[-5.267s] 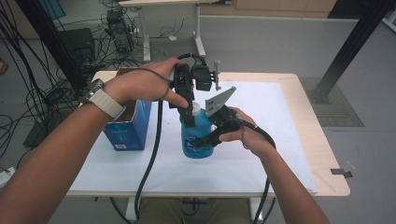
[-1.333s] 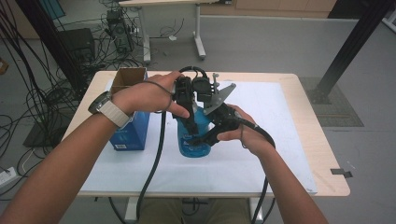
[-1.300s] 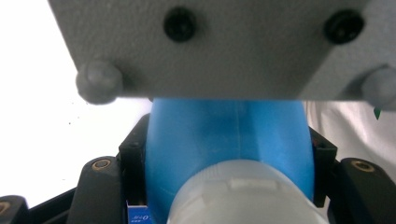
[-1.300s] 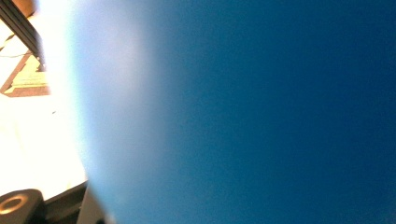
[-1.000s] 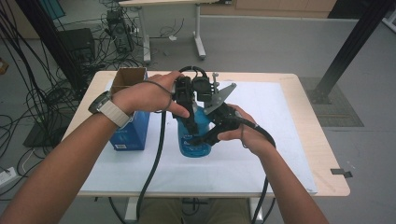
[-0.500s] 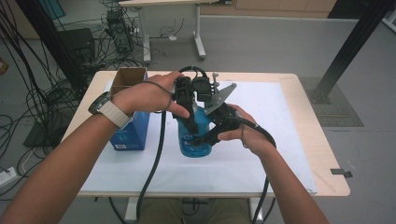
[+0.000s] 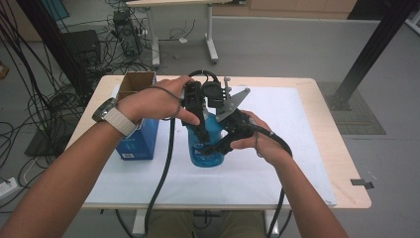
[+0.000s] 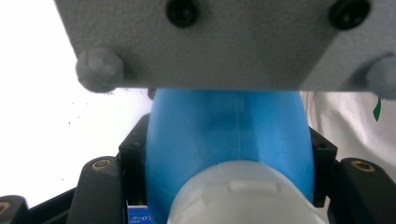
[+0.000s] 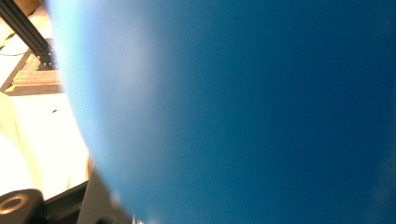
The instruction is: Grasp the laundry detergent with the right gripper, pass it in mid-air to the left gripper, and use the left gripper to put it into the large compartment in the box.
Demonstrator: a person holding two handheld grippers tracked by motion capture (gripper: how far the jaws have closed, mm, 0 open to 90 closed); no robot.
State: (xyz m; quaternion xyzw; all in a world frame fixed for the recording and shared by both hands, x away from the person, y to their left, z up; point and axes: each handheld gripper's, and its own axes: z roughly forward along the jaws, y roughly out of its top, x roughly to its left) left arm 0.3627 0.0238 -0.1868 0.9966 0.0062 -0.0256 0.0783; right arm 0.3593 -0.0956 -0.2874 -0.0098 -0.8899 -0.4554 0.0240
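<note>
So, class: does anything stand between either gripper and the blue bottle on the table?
Nothing visible does. The left gripper is shut on the blue bottle from above, near its pale cap, and the right gripper is shut on its body from the side.

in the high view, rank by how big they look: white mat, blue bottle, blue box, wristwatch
1. white mat
2. blue box and blue bottle: look alike, both partly hidden by a hand or gripper, so unranked
3. wristwatch
</note>
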